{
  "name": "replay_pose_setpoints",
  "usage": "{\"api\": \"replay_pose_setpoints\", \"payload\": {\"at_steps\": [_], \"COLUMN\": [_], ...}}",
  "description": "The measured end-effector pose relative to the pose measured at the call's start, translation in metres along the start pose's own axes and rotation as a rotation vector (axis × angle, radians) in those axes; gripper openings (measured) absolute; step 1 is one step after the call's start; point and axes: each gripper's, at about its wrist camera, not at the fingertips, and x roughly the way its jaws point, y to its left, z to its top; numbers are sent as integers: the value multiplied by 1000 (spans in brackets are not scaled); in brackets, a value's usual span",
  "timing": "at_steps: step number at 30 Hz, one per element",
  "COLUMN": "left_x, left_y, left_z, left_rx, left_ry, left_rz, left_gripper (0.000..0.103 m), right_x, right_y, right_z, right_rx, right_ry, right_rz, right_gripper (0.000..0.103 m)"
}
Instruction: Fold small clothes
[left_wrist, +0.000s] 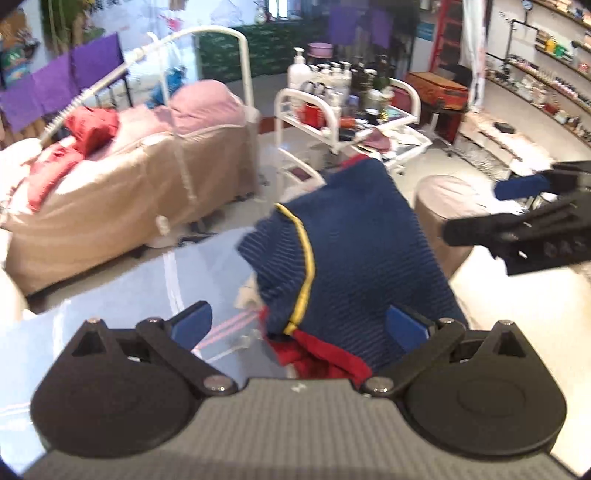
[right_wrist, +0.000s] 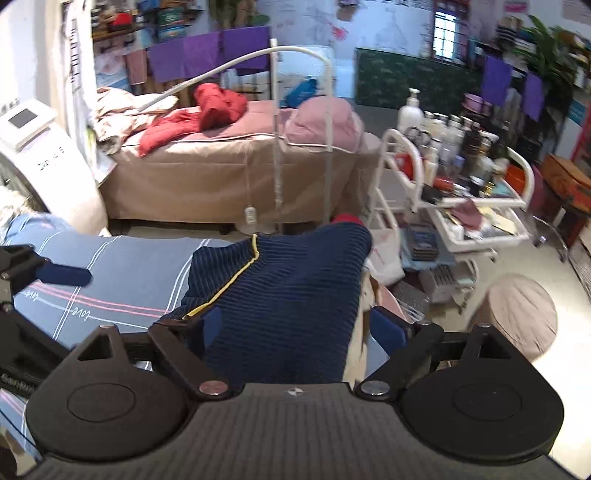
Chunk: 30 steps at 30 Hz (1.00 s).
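Two grippers work over one garment. In the left wrist view the left gripper (left_wrist: 301, 325) has its jaws spread as wide as they go, blue pads far apart, gripping nothing; the cloth lies between and beyond them without the pads pressing on it. In the right wrist view the right gripper (right_wrist: 295, 332) is likewise fully spread, and the cloth passes between its fingers with no pad squeezing it.

The navy ribbed knit garment (left_wrist: 354, 254) is a single small piece with thin pale stripes, one yellow piping line along a seam and red trim at its near hem and far edge. It lies bunched in a soft mound on the blue striped sheet (right_wrist: 122, 273), at that sheet's right-hand edge. The sheet is smooth cotton-like fabric crossed by pink and white lines, with the word "love" printed twice, upside down in this view.

To the right on the floor sits one round padded stool (right_wrist: 524, 314) with a pale fabric top. Farther off stands a white tubular trolley (right_wrist: 454, 206) crowded with pump bottles and jars. Behind it is one massage bed (right_wrist: 221, 177) under a tan cover, carrying a pink pillow (right_wrist: 325, 122) and a crumpled red jacket (right_wrist: 207, 110). Purple cloths (right_wrist: 210, 51) hang along the back wall.
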Motion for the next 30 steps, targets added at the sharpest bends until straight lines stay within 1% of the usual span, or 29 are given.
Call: {"api": "replay_pose_setpoints", "payload": {"at_steps": [3, 5, 7, 11, 15, 21, 25, 28, 30], "left_x": [-8, -11, -13, -11, -7, -2, -4, -6, -6], "left_y": [2, 5, 8, 12, 8, 8, 7, 12, 13], "left_z": [4, 6, 6, 7, 2, 1, 6, 10, 10], "left_rx": [-14, -26, -43, -55, -33, -51, -37, -71, -75], "left_ry": [-11, -5, 12, 30, 58, 97, 100, 113, 117], "left_rz": [61, 77, 94, 107, 134, 82, 111, 82, 81], "left_gripper": [103, 103, 103, 103, 103, 103, 103, 103, 103], "right_x": [-6, -7, -7, -3, 1, 3, -3, -5, -5], "right_y": [4, 5, 3, 2, 14, 27, 32, 33, 34], "right_z": [0, 0, -2, -11, -18, -21, -16, -13, -12], "right_rx": [-31, -41, -14, 66, 58, 53, 18, 0, -9], "right_ry": [-1, 6, 13, 66, 117, 172, 177, 181, 181], "right_rz": [-74, -114, -114, -76, -75, -80, -109, -123, -122], "right_gripper": [103, 103, 103, 103, 103, 103, 103, 103, 103]}}
